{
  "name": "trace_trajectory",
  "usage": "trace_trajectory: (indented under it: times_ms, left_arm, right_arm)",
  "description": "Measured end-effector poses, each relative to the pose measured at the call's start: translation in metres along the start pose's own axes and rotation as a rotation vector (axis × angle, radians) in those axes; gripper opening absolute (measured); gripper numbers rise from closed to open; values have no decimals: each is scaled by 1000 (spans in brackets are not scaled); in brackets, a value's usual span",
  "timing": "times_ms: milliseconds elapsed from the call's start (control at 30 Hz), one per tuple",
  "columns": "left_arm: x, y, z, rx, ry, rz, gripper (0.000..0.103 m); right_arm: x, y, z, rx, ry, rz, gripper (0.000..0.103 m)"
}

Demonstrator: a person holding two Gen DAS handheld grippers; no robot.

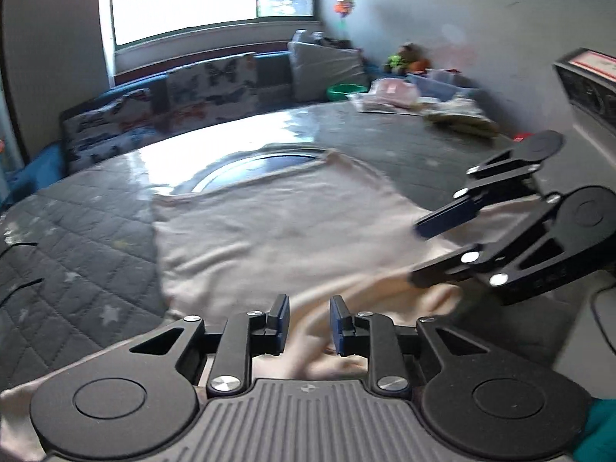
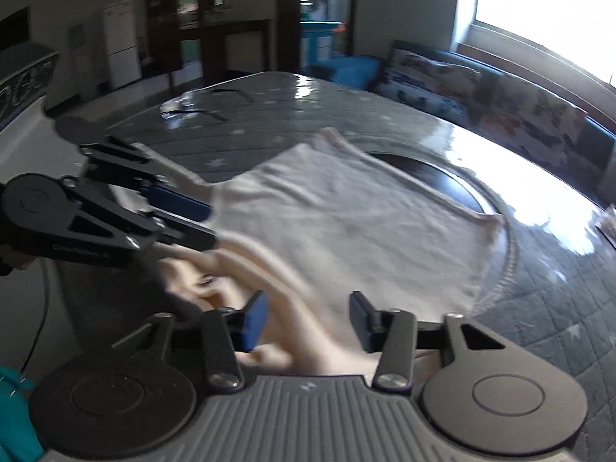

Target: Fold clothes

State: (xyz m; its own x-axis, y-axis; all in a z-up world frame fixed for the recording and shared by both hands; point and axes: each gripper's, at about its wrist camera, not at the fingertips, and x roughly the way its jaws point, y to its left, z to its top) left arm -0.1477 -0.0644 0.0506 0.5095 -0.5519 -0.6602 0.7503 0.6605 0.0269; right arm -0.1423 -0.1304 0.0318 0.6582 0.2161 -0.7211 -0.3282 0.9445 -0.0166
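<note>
Clearly both jaws stand apart: our left gripper (image 1: 306, 321) and right gripper (image 2: 310, 319) straddle bunched shirt (image 1: 269, 227) hem, seemingly ungripped. Light, limp, it lies across the tabletop (image 1: 77, 238); we'd pinch corners.

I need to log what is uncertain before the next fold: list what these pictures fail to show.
- Near edge of the cream garment: left wrist view, hidden under the left gripper.
- Pile at the far corner: left wrist view, blurred and too small to identify.
- Bunched cloth near the right gripper: right wrist view, motion-blurred, so its folds are unreadable.
</note>
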Motion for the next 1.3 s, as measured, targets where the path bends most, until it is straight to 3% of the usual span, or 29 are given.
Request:
trace_trajectory:
  times_ms: [267,400,600,667,733,833,1133,1300]
  left_arm:
    - [8,-18,-13,69,47,-17,26]
    - [6,-21,-17,91,49,-15,40]
    - [13,-24,-20,117,69,-19,41]
    - [15,-21,-20,105,73,-25,36]
    - [15,-20,-19,96,68,-29,20]
    - [9,-17,-17,91,49,-36,11]
    - [-25,-16,-22,71,-20,-137,7]
    - [-24,-23,-22,115,-31,-76,10]
  right_arm:
    - [4,24,-14,-55,67,19,15]
    - [6,26,-19,-52,84,21,15]
    - [8,27,-23,-56,92,8,15]
    - [9,29,-24,-60,86,-7,12]
    - [6,30,-24,-63,72,-13,6]
    - [0,29,-23,-56,57,-11,3]
    - [-30,31,-24,-60,39,51,2]
    - [-36,38,-24,-107,17,18,4]
